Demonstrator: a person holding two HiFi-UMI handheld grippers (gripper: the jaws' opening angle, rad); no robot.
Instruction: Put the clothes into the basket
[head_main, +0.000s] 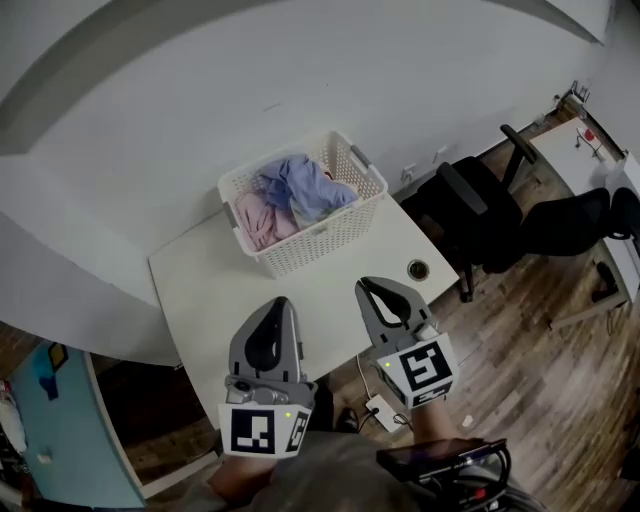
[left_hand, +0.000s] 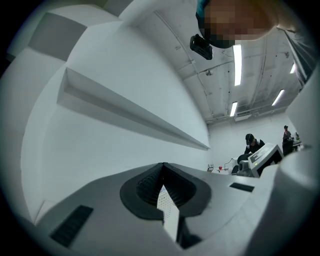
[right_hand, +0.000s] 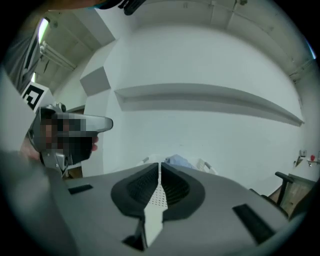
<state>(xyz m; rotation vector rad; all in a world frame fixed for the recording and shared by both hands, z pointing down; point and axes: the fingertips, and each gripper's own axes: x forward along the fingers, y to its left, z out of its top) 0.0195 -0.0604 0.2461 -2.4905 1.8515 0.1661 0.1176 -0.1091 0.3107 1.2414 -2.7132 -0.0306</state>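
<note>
A white lattice laundry basket (head_main: 345, 232) stands at the far end of the white table (head_main: 215, 290). Pink clothes (head_main: 258, 218) and light blue clothes (head_main: 305, 188) lie inside it. Both grippers hover over the table's near part, pointing toward the basket. In the head view my left gripper (head_main: 283, 301) has its jaws together and holds nothing. My right gripper (head_main: 364, 285) is shut and empty too. In the right gripper view the basket (right_hand: 159, 199) and a bit of blue cloth (right_hand: 178, 161) show past the closed jaws. The left gripper view shows its tips (left_hand: 163, 165) meeting against the wall.
A black office chair (head_main: 480, 210) stands right of the table on the wood floor. A small round cap (head_main: 418, 269) sits in the table near its right edge. A white charger with a cable (head_main: 381, 410) lies on the floor below. The white wall rises behind the basket.
</note>
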